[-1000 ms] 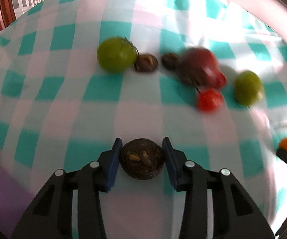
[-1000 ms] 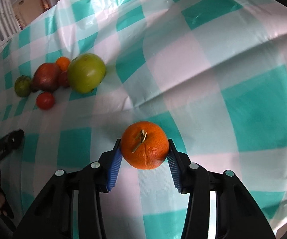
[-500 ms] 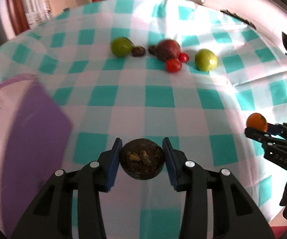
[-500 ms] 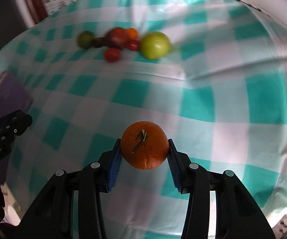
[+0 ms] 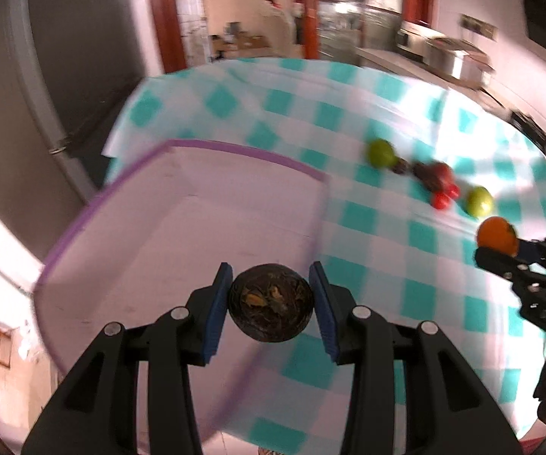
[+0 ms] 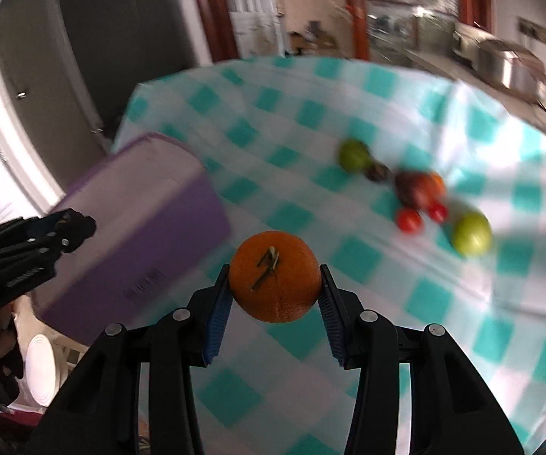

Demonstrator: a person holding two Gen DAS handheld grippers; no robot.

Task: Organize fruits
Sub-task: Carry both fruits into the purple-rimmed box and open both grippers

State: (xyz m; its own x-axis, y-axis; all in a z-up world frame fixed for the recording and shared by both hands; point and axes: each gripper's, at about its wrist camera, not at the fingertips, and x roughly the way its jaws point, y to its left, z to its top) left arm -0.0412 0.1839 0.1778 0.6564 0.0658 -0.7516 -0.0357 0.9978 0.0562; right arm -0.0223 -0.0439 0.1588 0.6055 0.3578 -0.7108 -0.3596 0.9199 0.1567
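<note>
My left gripper is shut on a dark brown round fruit and holds it over the near right edge of a purple bin. My right gripper is shut on an orange above the checked tablecloth, right of the purple bin. The orange also shows in the left wrist view. The left gripper shows at the left of the right wrist view.
A cluster of fruit lies far on the teal-and-white cloth: a green fruit, dark and red fruits, small red tomatoes and another green fruit. A white plate shows below the table's left edge.
Both grippers have pulled back and swung left, away from the fruit cluster. The left gripper now hangs over the purple bin with its dark fruit; the right still holds the orange.
</note>
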